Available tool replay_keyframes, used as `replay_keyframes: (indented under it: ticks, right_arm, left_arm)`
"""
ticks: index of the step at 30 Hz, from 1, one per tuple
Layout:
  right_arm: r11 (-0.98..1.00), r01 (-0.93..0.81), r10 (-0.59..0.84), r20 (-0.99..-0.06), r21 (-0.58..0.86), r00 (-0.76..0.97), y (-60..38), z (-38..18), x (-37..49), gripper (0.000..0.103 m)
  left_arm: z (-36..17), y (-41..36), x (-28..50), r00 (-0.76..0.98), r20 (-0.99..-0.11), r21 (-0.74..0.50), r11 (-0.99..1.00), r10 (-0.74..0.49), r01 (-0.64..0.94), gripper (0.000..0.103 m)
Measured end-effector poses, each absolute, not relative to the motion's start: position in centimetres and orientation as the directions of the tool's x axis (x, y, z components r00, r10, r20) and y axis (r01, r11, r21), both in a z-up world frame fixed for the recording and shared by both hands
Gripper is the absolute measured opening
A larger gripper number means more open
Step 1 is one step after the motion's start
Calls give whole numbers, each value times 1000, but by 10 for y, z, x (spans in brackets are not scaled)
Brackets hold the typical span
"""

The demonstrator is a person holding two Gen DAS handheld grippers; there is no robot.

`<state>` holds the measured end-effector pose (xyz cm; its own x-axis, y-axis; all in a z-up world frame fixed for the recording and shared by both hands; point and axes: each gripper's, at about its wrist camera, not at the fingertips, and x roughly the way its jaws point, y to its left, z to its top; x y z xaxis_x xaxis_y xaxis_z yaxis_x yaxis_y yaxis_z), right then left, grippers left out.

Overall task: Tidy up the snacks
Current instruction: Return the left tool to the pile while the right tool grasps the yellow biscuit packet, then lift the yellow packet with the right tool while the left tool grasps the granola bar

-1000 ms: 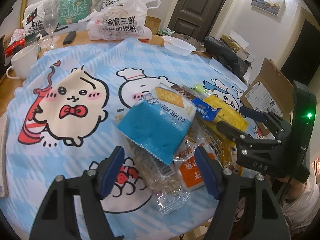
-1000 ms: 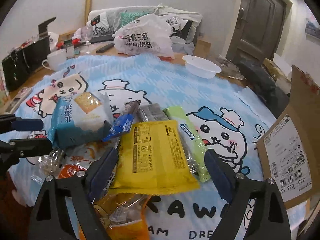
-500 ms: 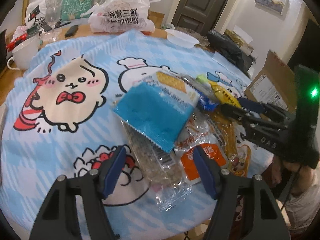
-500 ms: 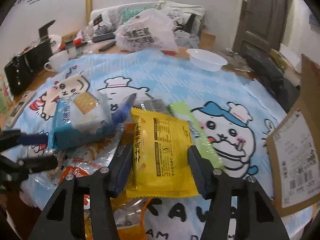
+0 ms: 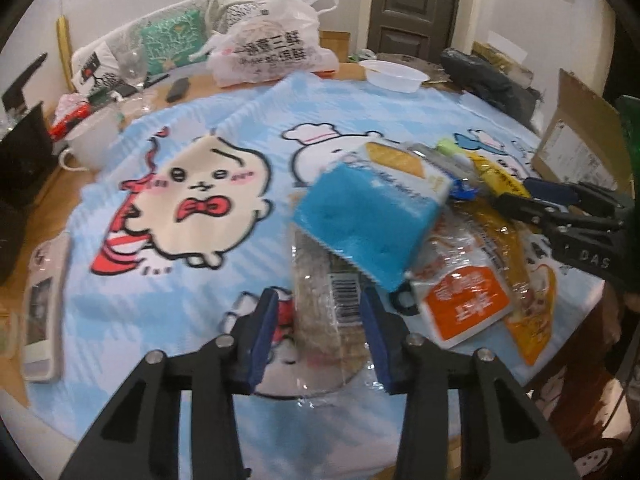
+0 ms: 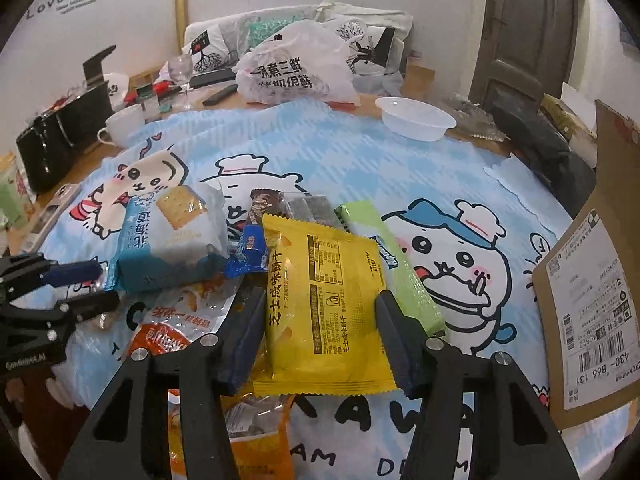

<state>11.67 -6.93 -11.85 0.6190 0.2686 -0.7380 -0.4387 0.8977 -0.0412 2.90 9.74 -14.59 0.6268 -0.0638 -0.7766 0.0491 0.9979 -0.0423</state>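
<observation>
A heap of snack packets lies on the blue cartoon cloth (image 5: 192, 280). My left gripper (image 5: 320, 332) straddles a clear packet of brownish snacks (image 5: 320, 304), which lies partly under a blue-and-white cracker packet (image 5: 372, 224). Its jaws are closing; the right pad meets the wrapper and a sliver of cloth shows at the left pad. My right gripper (image 6: 322, 332) is shut on a yellow packet (image 6: 320, 300), one pad against each long edge. A green bar (image 6: 392, 272), a small blue packet (image 6: 250, 252) and an orange packet (image 5: 464, 304) lie around them.
An open cardboard box (image 6: 592, 300) stands at the table's right edge. At the back are a white bowl (image 6: 416, 122), a printed plastic bag (image 6: 300, 76), a mug (image 6: 124, 126) and a wine glass (image 6: 180, 72). A flat white device (image 5: 40, 320) lies at the left edge.
Both grippers' jaws have narrowed. The right one came in onto the yellow packet's edges. The left one drew in around the clear packet and tipped a little.
</observation>
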Motion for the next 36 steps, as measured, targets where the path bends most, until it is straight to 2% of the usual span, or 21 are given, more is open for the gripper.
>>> replay_keyframes:
  ticks: [3, 7, 20, 25, 30, 36]
  right_arm:
    - [897, -441, 272, -737, -39, 618, -69, -118, 116, 51]
    - [896, -443, 278, -736, -33, 617, -70, -118, 117, 51]
    - [889, -458, 310, -730, -4, 609, -75, -117, 116, 50]
    - [887, -462, 319, -728, 3, 607, -75, -117, 115, 50]
    - [881, -474, 332, -725, 8, 603, -74, -116, 113, 50]
    - [879, -477, 336, -724, 11, 602, -74, -116, 111, 51]
  left_arm:
    - [-148, 100, 30, 611, -781, -95, 992, -128, 87, 39]
    - [-150, 91, 37, 610, -781, -96, 991, -135, 97, 40]
    - [-148, 95, 34, 623, -780, -19, 997, -60, 72, 38]
    - [-148, 106, 20, 626, -779, 46, 999, 21, 24, 38]
    - [-151, 118, 25, 617, -786, -50, 999, -42, 5, 43]
    - [-152, 110, 40, 629, -777, -3, 1000, 2, -8, 45]
